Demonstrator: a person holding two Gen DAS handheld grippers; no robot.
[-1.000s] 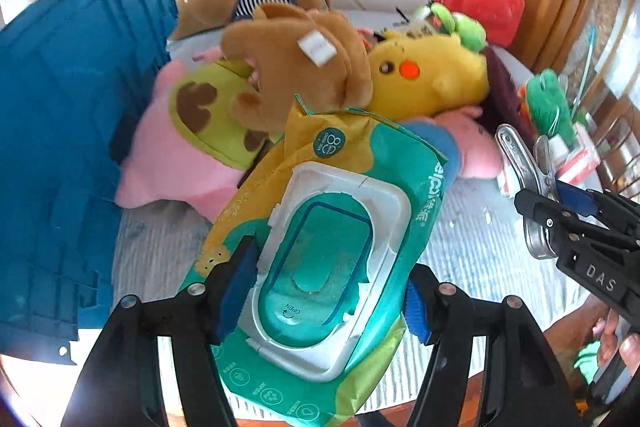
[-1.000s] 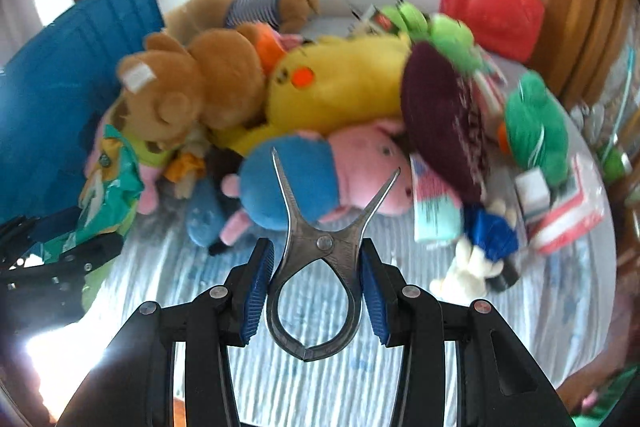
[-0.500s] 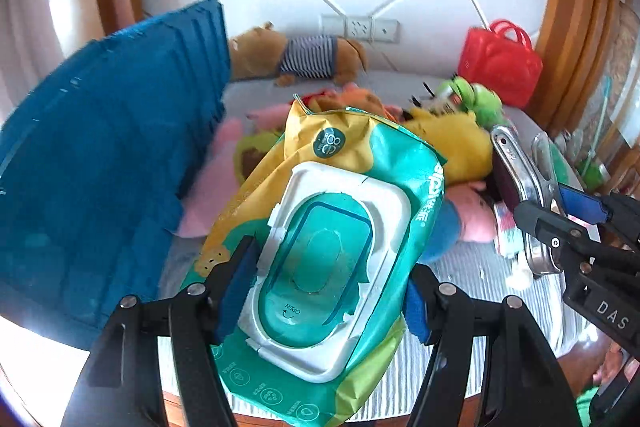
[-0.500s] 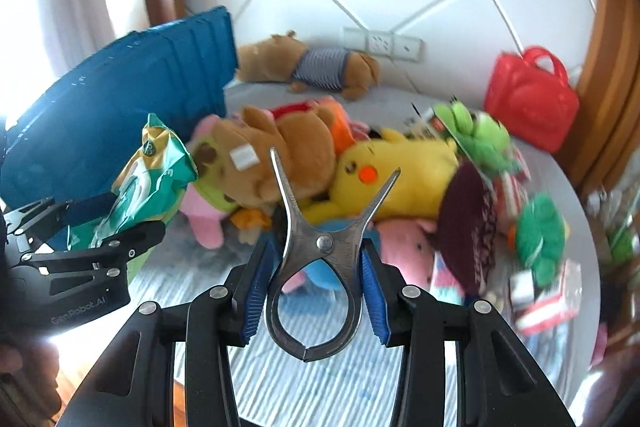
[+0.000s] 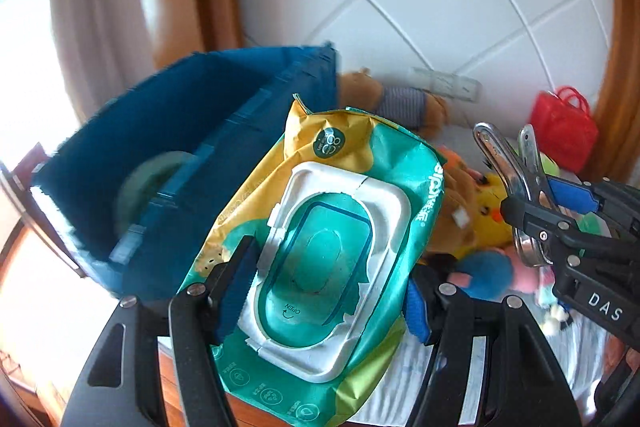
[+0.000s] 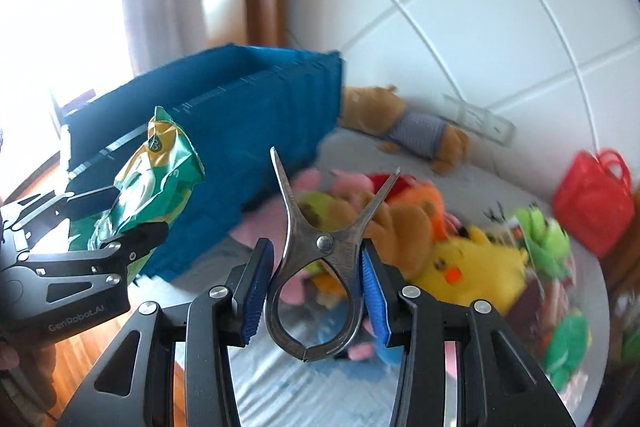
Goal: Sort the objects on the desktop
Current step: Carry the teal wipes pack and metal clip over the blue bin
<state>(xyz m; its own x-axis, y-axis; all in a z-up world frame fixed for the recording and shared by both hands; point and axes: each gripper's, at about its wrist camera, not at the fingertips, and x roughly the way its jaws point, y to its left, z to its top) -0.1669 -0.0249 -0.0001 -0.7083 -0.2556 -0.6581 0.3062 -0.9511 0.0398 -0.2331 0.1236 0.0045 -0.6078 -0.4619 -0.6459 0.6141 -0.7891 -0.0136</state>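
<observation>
Carrying a green-and-yellow soft wet-wipes pack [image 5: 320,239] clamped in the left tool [image 5: 328,287] and a steel spring clip [image 6: 320,267] clamped in the right tool [image 6: 316,291], both beside the blue plastic crate [image 5: 160,147] (keep grips firm until over its opening).

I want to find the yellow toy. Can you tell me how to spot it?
Start at the big blue bin on the left, then look right across the heap of plush toys on the table. The yellow plush lies at the near right of the heap, beside the brown teddy; only it is bright yellow with an orange-red cheek spot.
</observation>
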